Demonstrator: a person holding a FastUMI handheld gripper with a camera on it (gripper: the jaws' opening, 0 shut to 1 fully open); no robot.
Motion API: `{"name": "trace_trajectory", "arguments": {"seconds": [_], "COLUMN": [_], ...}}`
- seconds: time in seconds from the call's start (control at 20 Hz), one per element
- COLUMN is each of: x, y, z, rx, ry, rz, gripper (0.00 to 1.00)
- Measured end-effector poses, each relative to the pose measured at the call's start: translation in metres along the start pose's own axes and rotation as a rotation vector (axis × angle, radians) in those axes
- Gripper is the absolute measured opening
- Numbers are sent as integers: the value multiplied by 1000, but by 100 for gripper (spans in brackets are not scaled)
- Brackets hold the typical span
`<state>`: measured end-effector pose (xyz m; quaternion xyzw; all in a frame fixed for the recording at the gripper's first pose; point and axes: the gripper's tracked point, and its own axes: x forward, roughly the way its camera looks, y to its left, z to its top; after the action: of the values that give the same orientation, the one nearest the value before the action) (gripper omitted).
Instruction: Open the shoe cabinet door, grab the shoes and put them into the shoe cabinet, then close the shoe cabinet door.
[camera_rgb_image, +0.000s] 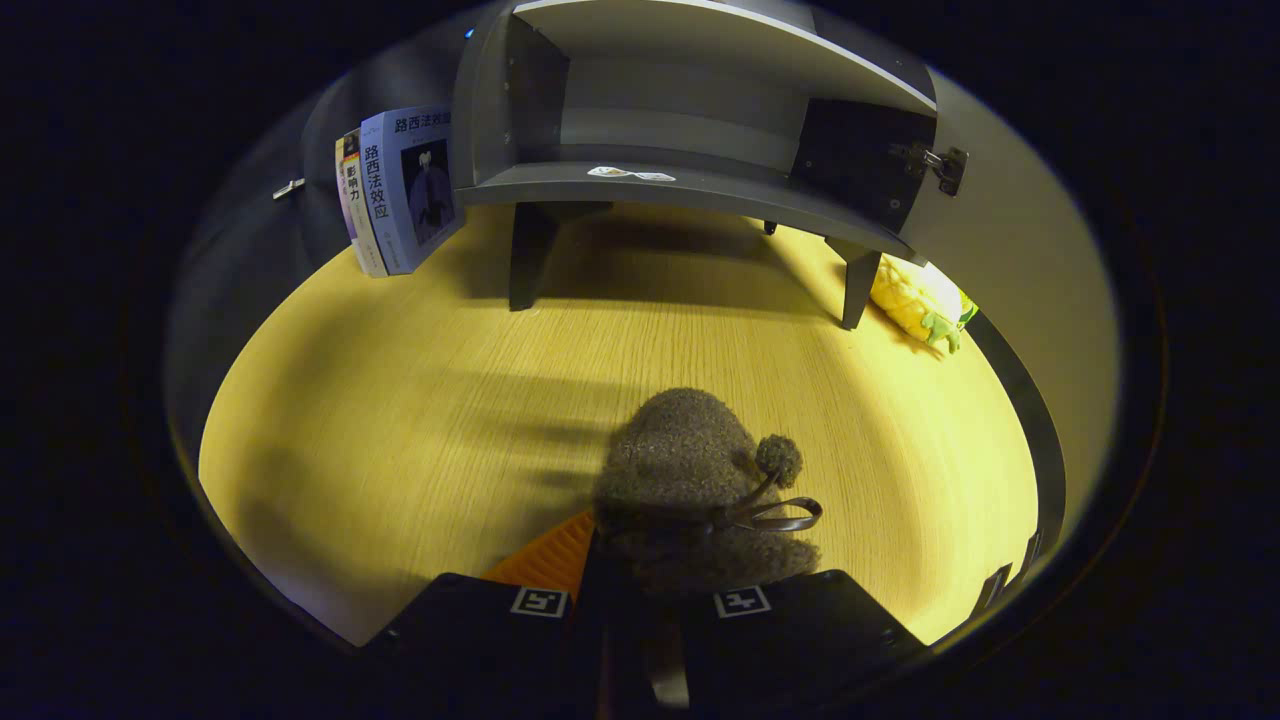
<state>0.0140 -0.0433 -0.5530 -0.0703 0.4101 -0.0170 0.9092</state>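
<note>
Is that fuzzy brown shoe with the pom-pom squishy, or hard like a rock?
The fuzzy brown shoe sits between the fingers of the gripper, and its woolly fleece probably squashes a bit when squeezed. It looks light for its size. The little pom-pom and cord bow would likely flop about.

A pale wooden tabletop (420, 400) fills the middle of the frame, lit warm yellow, with soft shadows across it. At upper left, books (395, 190) lean upright. A yellow plush toy (915, 300) lies at right.
</note>
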Motion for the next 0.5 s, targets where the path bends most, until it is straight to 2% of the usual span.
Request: {"name": "trace_trajectory", "arguments": {"seconds": [0.25,0.3,0.5], "x": [2,1,1], "y": [0,5,4], "z": [-1,-4,0], "rx": [-55,-55,-77], "ry": [20,34,26], "rz": [-30,-4,-19], "gripper": [39,39,23]}}
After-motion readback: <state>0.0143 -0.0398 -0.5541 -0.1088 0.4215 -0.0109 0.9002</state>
